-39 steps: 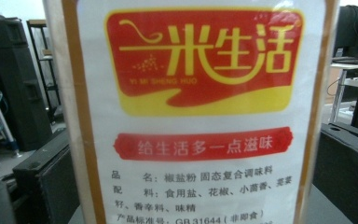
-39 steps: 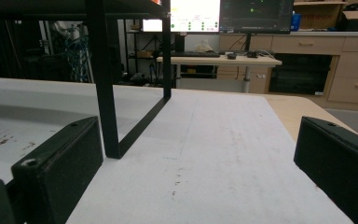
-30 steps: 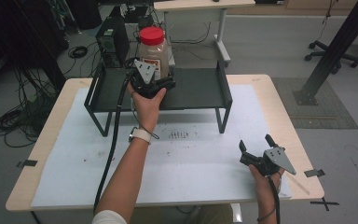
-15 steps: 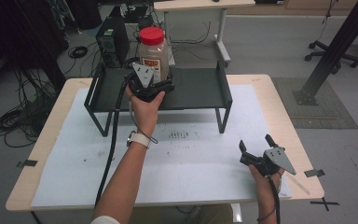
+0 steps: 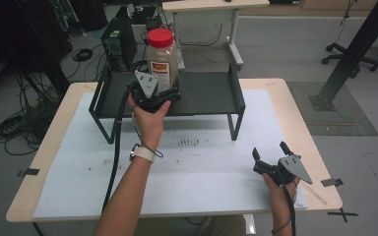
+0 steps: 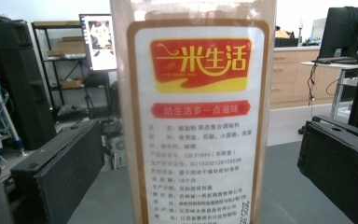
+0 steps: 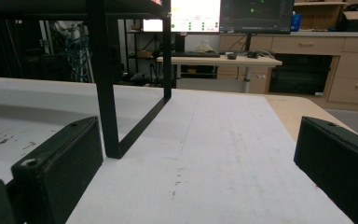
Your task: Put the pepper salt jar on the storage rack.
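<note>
A: Where is the thing being worked on?

B: The tall clear plastic jar with a red screw lid and a white and orange label point(image 5: 162, 58) stands upright on the black metal shelf rack point(image 5: 211, 93), toward the rack's left end. The rack itself sits on the white mat over the light wooden table point(image 5: 295, 105).

A: And the left gripper point(image 5: 170, 91)?

B: It is up at the rack's top, right at the foot of the jar. In the left gripper view its jaws stand spread wide, one on each side of the jar, with a visible gap between each jaw and the jar's wall. So it brackets the jar without clamping it.

A: Which step would you call this?

B: I judge it the moment around the grasp at the jar: the jaws are placed but apart. Whether the person is about to take the jar or is leaving it there, I cannot tell from this.

A: What would taking it call for?

B: Closing squarely on the lower body of the jar, then lifting straight up, since a tall jar gripped low may tip.

A: The right gripper point(image 5: 268, 156)?

B: Well away from the rack, resting low over the mat near the table's right front corner, jaws wide apart, nothing between them. It looks idle.
</note>
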Demonstrator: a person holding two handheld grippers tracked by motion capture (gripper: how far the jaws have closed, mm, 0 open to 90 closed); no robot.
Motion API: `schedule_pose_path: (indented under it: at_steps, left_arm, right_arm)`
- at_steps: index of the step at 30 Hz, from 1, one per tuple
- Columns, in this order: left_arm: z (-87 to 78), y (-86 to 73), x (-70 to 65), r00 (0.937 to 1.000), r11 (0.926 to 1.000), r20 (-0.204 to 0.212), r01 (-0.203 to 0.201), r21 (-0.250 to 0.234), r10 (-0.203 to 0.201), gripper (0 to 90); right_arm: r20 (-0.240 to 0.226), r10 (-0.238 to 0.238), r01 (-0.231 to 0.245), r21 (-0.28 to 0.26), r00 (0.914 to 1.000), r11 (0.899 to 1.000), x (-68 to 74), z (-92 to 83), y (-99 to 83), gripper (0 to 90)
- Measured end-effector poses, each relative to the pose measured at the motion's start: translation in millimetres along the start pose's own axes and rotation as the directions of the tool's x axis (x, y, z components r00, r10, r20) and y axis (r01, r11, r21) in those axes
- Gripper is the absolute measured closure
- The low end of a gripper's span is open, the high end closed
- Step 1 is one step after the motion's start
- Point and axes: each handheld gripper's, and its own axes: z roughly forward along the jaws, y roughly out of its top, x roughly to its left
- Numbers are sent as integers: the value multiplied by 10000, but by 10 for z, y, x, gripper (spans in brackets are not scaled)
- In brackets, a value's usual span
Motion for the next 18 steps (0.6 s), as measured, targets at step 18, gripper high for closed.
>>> schedule_pose_path:
  at_steps: [18]
  left_arm:
    - [-348,-31,81,9999,9998,61,119,-131,-119,9]
  right_arm:
    - [4,-10,10,50,10000,10000,2,3,1,13]
